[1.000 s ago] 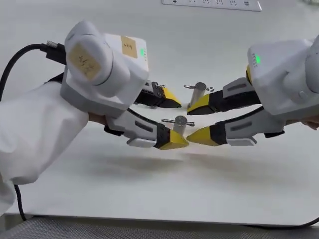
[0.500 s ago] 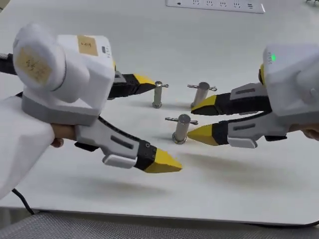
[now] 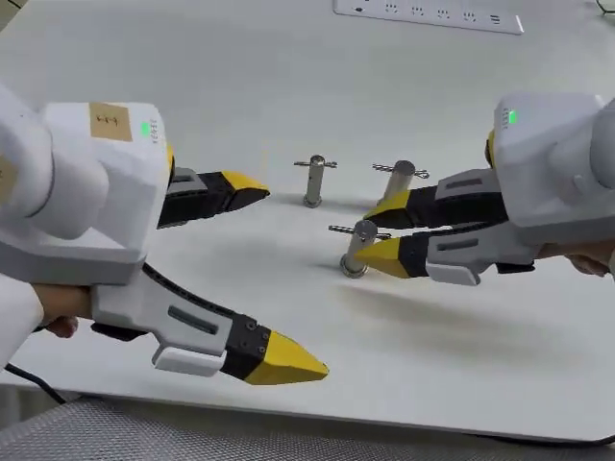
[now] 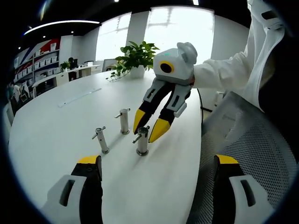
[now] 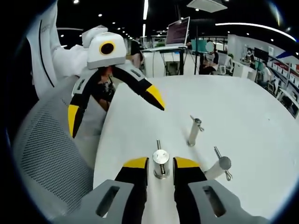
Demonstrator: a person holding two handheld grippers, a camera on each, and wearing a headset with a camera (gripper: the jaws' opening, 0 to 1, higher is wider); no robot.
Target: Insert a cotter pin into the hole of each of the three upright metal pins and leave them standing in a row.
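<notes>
A wide white desk (image 3: 288, 77) in a bright open office carries the work, with a power strip (image 3: 428, 14) at its far edge and a potted plant (image 4: 135, 51) beyond.

Three upright metal pins stand near the middle of the desk. The far-left pin (image 3: 313, 184), the far-right pin (image 3: 402, 175) and the near pin (image 3: 356, 252) each show a cotter pin through the hole near the top. The near one's cotter pin (image 3: 342, 230) sticks out to the side. So the inserting looks finished.

What looks unfinished is the row. The two far pins stand side by side, while the near pin sits forward of the gap between them, which makes a triangle.

The right tool (image 3: 368, 232) reaches in with one jaw on each side of the near pin. In the right gripper view a thin gap shows on both sides, so it reads as narrowly open and not clamped.

The left tool (image 3: 297, 279) hangs well apart from the pins, gaping wide and carrying nothing.

Judging by this, one step is left: shifting the near pin into line with the other two without tipping it.
</notes>
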